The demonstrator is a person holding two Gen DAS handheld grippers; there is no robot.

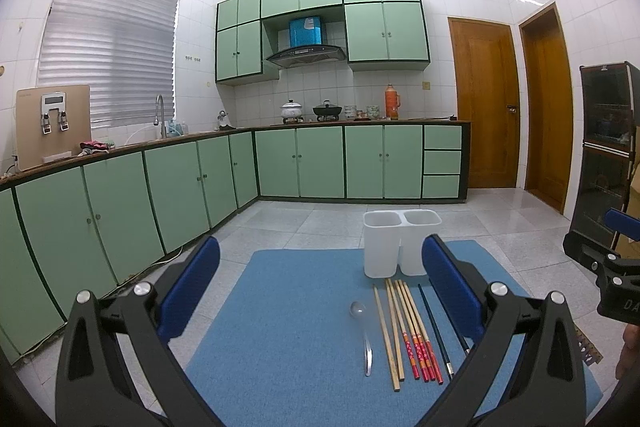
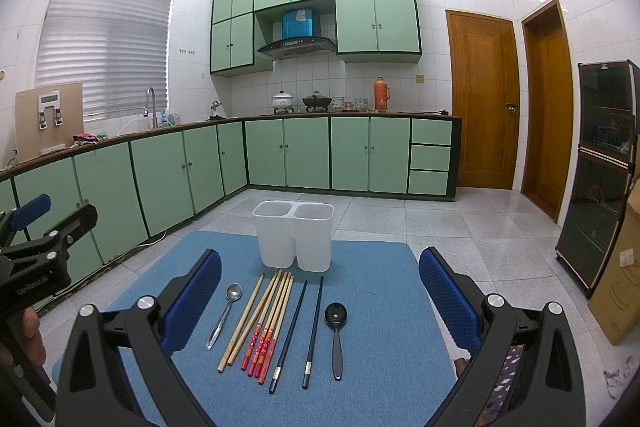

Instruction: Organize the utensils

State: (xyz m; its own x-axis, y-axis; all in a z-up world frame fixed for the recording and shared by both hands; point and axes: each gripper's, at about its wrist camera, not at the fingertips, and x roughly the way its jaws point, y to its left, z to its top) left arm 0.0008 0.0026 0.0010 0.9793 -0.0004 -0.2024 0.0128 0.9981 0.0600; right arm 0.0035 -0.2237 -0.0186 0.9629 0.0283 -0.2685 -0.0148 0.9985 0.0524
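A blue mat (image 2: pixel 380 307) lies on the tiled floor. At its far edge stands a white two-compartment holder (image 2: pixel 294 235), also in the left wrist view (image 1: pixel 400 243); no utensils show above its rim. In front lie a silver spoon (image 2: pixel 224 315), wooden chopsticks (image 2: pixel 248 319), red-ended chopsticks (image 2: pixel 270 327), two black chopsticks (image 2: pixel 304 331) and a black spoon (image 2: pixel 336 331). The silver spoon (image 1: pixel 366 339) and chopsticks (image 1: pixel 408 331) also show in the left wrist view. My left gripper (image 1: pixel 320 283) and right gripper (image 2: pixel 320 291) hover open above the mat, both empty.
Green cabinets (image 2: pixel 180 171) run along the left and back walls. Two wooden doors (image 2: pixel 484 99) are at the back right. A dark glass cabinet (image 2: pixel 600 167) and a cardboard box (image 2: pixel 620 267) stand to the right.
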